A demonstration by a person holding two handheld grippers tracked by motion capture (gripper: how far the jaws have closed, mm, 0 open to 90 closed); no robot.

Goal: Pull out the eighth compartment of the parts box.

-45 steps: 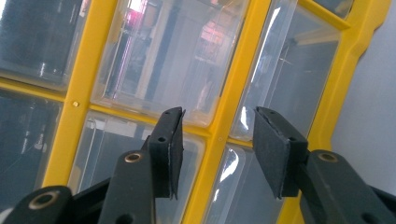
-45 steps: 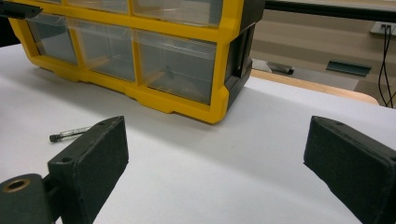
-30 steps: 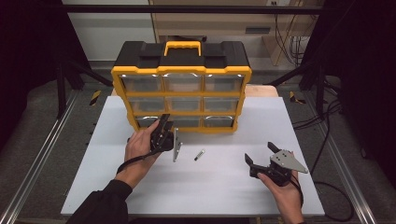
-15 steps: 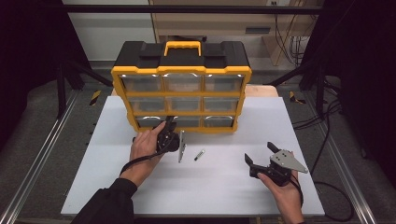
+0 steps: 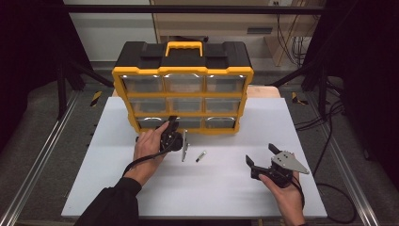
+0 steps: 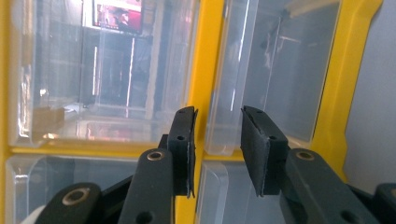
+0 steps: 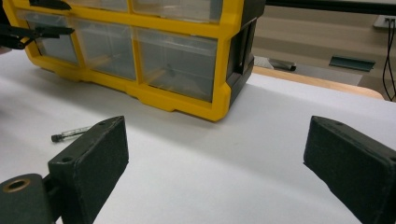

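A yellow and black drawer organizer (image 5: 182,75) with clear drawers stands at the back of the white table (image 5: 216,193). My left gripper (image 5: 171,122) is at its bottom row, near the middle drawer (image 5: 188,123). In the left gripper view the jaws (image 6: 218,126) stand a small gap apart in front of the yellow divider (image 6: 205,70). They have just been closing. A clear drawer's lip (image 6: 219,140) shows in the gap, and the pads do not press on it. My right gripper (image 5: 261,155) rests at the front right, wide open (image 7: 212,149) and empty.
A small thin metal piece with a dark tip (image 5: 201,156) lies on the table in front of the organizer, also in the right gripper view (image 7: 70,134). A metal frame rail (image 5: 42,155) runs along the table's left side. Cables (image 5: 329,141) trail at the right.
My left hand has shifted to the right and closer to the organizer's bottom row. The right hand and its gripper have stayed put.
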